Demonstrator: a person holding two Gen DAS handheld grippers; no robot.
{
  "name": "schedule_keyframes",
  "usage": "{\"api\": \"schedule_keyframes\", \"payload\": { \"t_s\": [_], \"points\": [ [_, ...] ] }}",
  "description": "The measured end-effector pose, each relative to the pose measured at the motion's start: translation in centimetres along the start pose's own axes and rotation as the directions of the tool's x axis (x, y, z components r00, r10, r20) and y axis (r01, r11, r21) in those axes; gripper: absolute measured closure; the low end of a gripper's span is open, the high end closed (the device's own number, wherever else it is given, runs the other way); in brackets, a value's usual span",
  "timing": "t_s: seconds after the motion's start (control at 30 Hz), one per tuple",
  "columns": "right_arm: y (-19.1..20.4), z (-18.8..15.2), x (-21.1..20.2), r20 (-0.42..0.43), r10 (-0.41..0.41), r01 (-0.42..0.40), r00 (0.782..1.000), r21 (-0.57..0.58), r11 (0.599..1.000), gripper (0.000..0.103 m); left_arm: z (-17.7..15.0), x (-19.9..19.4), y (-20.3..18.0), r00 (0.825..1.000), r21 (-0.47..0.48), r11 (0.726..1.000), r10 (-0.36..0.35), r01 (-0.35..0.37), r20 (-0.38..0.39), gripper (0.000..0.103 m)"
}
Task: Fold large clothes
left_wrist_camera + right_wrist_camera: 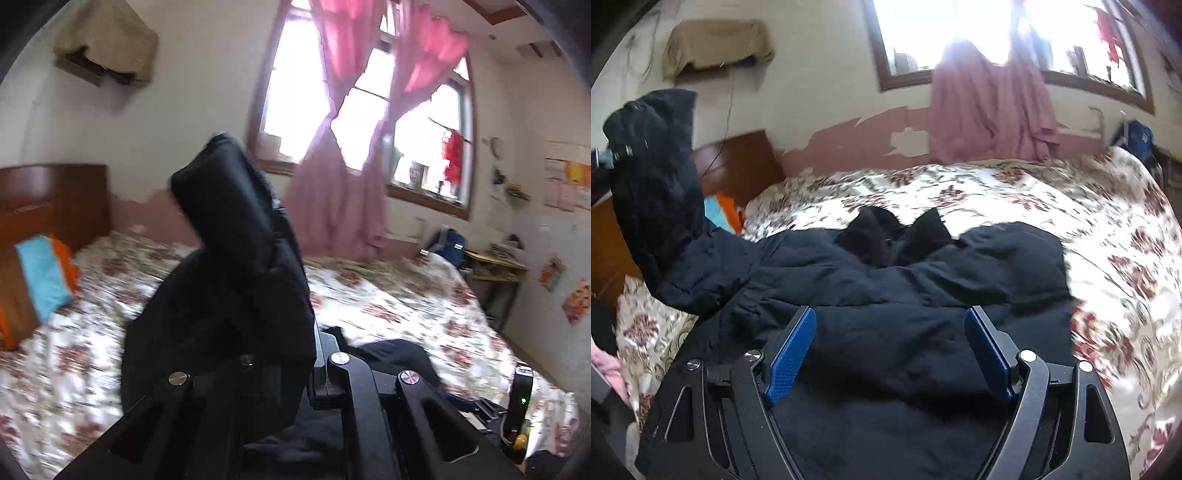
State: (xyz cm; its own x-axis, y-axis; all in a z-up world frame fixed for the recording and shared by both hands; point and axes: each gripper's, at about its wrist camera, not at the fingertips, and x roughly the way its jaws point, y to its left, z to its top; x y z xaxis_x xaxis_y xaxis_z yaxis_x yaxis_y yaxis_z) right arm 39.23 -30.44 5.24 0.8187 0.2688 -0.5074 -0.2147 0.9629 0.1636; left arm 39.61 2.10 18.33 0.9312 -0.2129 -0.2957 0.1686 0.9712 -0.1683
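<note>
A large black padded jacket (886, 295) lies spread on the floral bedspread (997, 192). My left gripper (295, 354) is shut on one black sleeve (229, 240) and holds it raised above the bed; the sleeve hides the fingertips. In the right wrist view that raised sleeve (657, 166) hangs at the far left. My right gripper (890, 343) is open, its blue pads (792, 350) just above the jacket's body, holding nothing.
A wooden headboard (51, 199) stands at the left with blue and orange folded cloth (44, 277) beside it. Pink curtains (340, 184) hang at the window beyond the bed. A small table with a blue bag (454, 247) stands at the far right.
</note>
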Motion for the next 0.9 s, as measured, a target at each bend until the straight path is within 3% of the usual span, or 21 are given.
{"api": "schedule_keyframes", "payload": {
  "t_s": [0.17, 0.33, 0.47, 0.6, 0.7, 0.73, 0.77, 0.83, 0.9],
  "points": [
    [-4.4, -1.6, -1.3, 0.009, -0.030, 0.029, 1.000, 0.079, 0.996, 0.025, -3.5, 3.9, -3.9, 0.992, 0.004, 0.997, -0.077, 0.078, -0.099, 0.094],
    [-7.2, -2.9, -1.5, 0.011, -0.031, 0.029, 0.999, 0.127, 0.991, 0.025, -8.1, 7.4, -6.8, 0.960, -0.031, 0.987, -0.161, 0.159, -0.228, 0.094],
    [-9.0, -3.9, -1.3, 0.010, -0.002, 0.000, 1.000, 0.167, 0.986, 0.025, -11.3, 9.7, -8.1, 0.922, -0.072, 0.976, -0.216, 0.203, -0.321, 0.094],
    [-10.3, -4.7, -0.5, 0.002, 0.028, -0.028, 1.000, 0.214, 0.976, 0.025, -13.8, 11.5, -9.4, 0.863, -0.085, 0.958, -0.284, 0.274, -0.417, 0.091],
    [-11.3, -5.5, 0.1, 0.011, 0.081, -0.081, 0.997, 0.271, 0.959, 0.025, -15.4, 11.6, -9.5, 0.801, -0.123, 0.915, -0.397, 0.384, -0.448, 0.074],
    [-11.4, -5.8, 0.3, 0.013, 0.096, -0.096, 0.995, 0.286, 0.953, 0.025, -15.9, 11.4, -9.4, 0.788, -0.132, 0.902, -0.423, 0.410, -0.447, 0.049],
    [-11.7, -5.9, 0.6, 0.016, 0.120, -0.119, 0.993, 0.311, 0.943, 0.025, -16.0, 11.1, -9.6, 0.788, -0.136, 0.897, -0.435, 0.420, -0.436, 0.020],
    [-11.9, -6.2, 1.2, 0.023, 0.164, -0.162, 0.986, 0.344, 0.925, 0.025, -16.1, 9.8, -9.0, 0.801, -0.144, 0.887, -0.459, 0.439, -0.384, 0.013],
    [-12.0, -6.4, 1.8, 0.033, 0.221, -0.217, 0.975, 0.371, 0.903, 0.025, -16.0, 9.3, -8.7, 0.798, -0.153, 0.882, -0.468, 0.445, -0.379, 0.013]
  ]
}}
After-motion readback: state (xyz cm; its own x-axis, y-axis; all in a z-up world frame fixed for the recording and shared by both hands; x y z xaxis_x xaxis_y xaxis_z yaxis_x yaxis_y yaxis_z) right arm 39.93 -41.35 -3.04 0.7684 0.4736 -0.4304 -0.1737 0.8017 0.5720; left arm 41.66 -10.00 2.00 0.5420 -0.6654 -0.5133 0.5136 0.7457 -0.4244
